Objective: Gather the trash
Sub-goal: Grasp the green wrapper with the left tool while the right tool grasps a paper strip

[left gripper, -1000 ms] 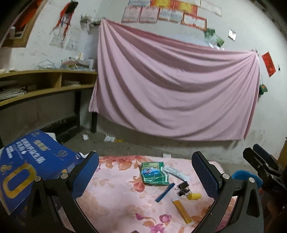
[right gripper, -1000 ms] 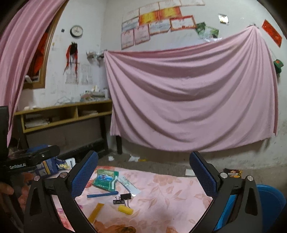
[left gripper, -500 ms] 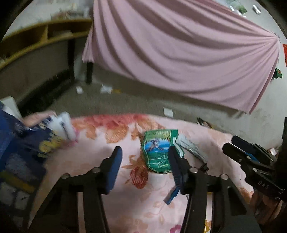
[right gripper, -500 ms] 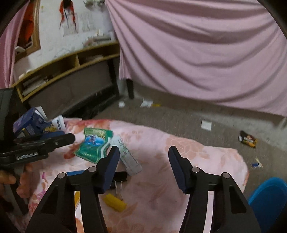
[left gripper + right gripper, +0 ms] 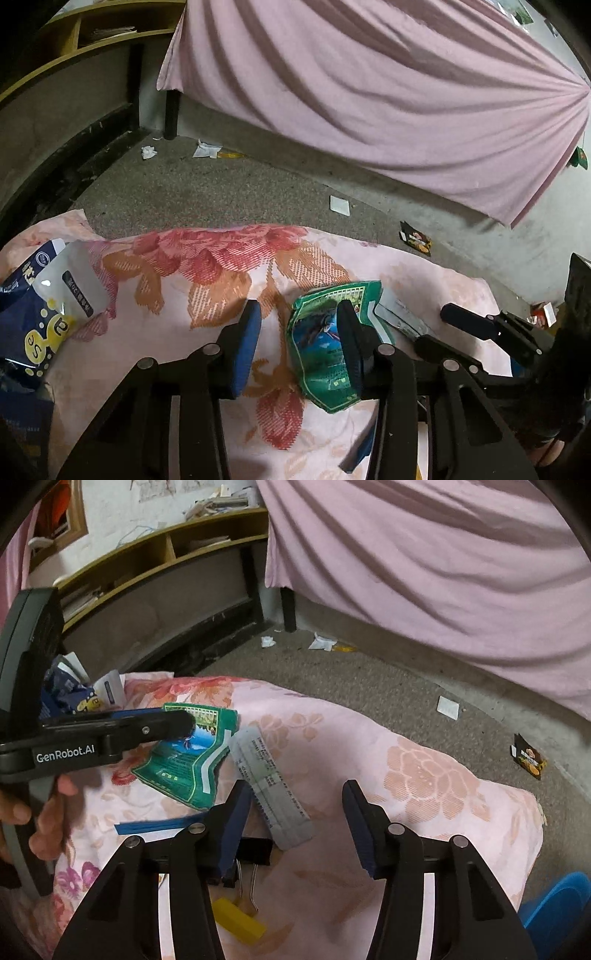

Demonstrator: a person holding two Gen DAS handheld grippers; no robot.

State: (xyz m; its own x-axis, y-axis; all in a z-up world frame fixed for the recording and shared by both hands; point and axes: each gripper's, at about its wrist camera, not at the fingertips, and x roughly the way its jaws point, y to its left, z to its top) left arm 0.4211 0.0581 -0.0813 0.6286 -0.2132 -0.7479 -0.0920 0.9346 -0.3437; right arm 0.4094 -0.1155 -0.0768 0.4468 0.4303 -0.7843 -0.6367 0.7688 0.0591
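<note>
A green snack wrapper [image 5: 321, 354] lies crumpled on the pink flowered cloth [image 5: 207, 280]. My left gripper [image 5: 299, 343] hangs low over it with jaws closing; the wrapper's left edge lies between the pads, and the left pad stands apart from it. The right wrist view shows that gripper [image 5: 173, 720] above the same wrapper [image 5: 184, 768], held by a hand [image 5: 44, 812]. A grey-white strip wrapper [image 5: 273, 790] lies between the closing jaws of my right gripper [image 5: 295, 823], untouched by either pad. The right gripper [image 5: 443, 330] also shows at the right of the left wrist view.
On the cloth lie a blue strip [image 5: 159, 825], a black binder clip [image 5: 255, 849] and a yellow piece [image 5: 240, 921]. A blue bag [image 5: 29, 332] with a white pouch [image 5: 70, 280] sits at the cloth's left end. A blue bin [image 5: 557, 904] stands lower right. Scraps, including a brown wrapper [image 5: 528, 757], litter the floor.
Both grippers have tipped downward and dropped toward the cloth, and both have narrowed from wide open. The left one has come over the green wrapper, the right one over the grey strip.
</note>
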